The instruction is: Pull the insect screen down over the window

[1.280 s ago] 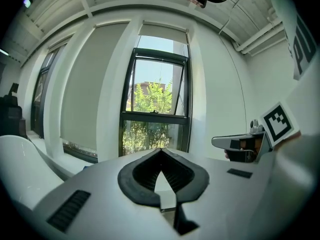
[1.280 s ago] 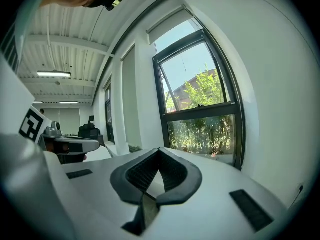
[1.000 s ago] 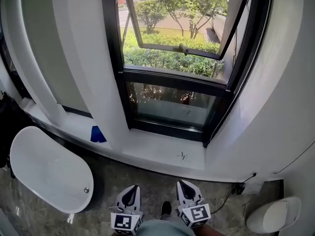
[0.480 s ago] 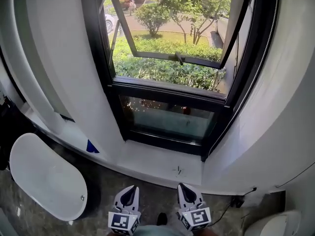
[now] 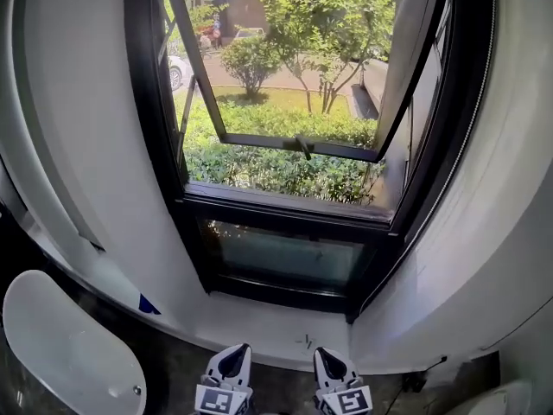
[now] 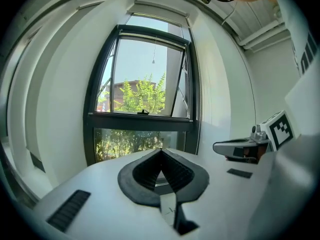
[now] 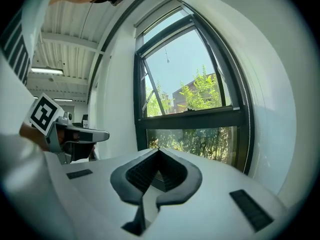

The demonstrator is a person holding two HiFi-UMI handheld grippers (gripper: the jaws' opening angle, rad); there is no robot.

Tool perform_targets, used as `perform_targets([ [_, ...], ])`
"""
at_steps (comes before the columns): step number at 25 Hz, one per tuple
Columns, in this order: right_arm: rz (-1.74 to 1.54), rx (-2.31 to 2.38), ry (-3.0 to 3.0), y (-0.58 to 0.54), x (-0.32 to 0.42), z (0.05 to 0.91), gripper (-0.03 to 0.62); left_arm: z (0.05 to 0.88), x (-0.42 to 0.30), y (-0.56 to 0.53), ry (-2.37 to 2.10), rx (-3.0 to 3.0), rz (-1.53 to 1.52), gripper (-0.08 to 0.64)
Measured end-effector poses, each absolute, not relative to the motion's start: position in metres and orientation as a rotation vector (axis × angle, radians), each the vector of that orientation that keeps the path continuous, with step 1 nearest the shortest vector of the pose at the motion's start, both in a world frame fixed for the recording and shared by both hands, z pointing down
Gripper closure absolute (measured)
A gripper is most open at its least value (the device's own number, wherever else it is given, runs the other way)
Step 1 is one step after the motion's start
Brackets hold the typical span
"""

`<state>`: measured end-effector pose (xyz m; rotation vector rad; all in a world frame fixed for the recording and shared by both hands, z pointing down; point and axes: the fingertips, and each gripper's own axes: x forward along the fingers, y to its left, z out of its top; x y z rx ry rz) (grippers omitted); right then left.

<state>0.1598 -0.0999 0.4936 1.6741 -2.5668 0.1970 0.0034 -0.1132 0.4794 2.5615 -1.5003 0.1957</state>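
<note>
The black-framed window fills the head view, its upper sash tilted open outward over green bushes. A pale roller housing runs along the window's top, and a thin pull cord hangs from it inside the opening. No screen covers the glass. My left gripper and right gripper sit side by side at the bottom edge, below the sill and well short of the window. Both are shut with nothing between their jaws. Each gripper view looks up at the window over closed jaws.
A white sill lies under the fixed lower pane. A white bathtub stands at the lower left, with a small blue object by the wall. A dark cable lies on the floor at the right.
The head view has tilted upward: the window has slid down and grown in the frame, and the bathtub has moved toward the lower-left corner. Both grippers stay shut at the bottom edge.
</note>
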Motion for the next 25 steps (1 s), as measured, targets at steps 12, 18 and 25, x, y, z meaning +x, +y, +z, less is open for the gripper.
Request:
perform_targets([
  [12,0.009,1.758,-2.508,-0.223,0.113,0.438,0.595,0.426,-0.056,-0.255,-1.441,2.709,0.147,0.548],
  [18,-0.203,1.728,-2.522,-0.275,0.112,0.372,0.595,0.376,-0.068,-0.312,-1.385,2.805,0.112,0.548],
  [25,-0.642,1.652,-2.425,-0.336,0.137,0.255,0.595,0.278,-0.053,-0.362,-1.406,2.992,0.049,0.496],
])
